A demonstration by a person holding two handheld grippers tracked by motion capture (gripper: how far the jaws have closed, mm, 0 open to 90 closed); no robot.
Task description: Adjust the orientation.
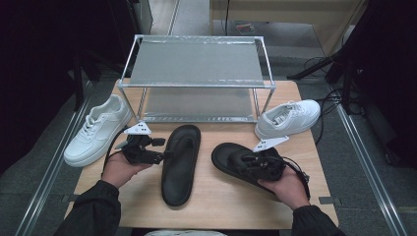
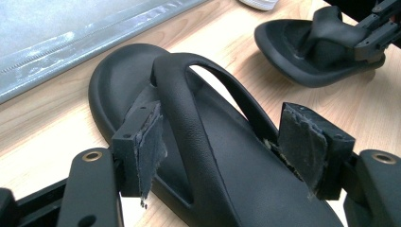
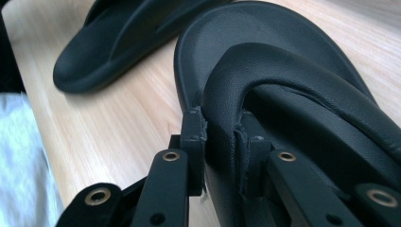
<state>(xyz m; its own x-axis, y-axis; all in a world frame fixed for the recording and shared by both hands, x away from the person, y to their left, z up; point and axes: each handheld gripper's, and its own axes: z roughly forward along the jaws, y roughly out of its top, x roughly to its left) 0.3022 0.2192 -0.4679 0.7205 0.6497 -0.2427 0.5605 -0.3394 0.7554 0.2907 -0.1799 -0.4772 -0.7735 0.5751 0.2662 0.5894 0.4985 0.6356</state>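
Wooden table [image 1: 206, 196], right claw [image 3: 222, 142] clamping sandal strap [image 3: 283, 66]

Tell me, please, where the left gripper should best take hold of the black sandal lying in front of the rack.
Probably the strap, pinched across from above: it arches clear of the footbed of the left sandal, and the left gripper already straddles it, open. The right gripper holds the other sandal that way.

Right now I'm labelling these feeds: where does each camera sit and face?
High view: above the table's near side, facing forward and down; both forearms, left gripper, right gripper.
Left gripper view: rides the open jaws astride the left sandal.
Right gripper view: jaws pinch the right sandal strap.
All views share both sandals.
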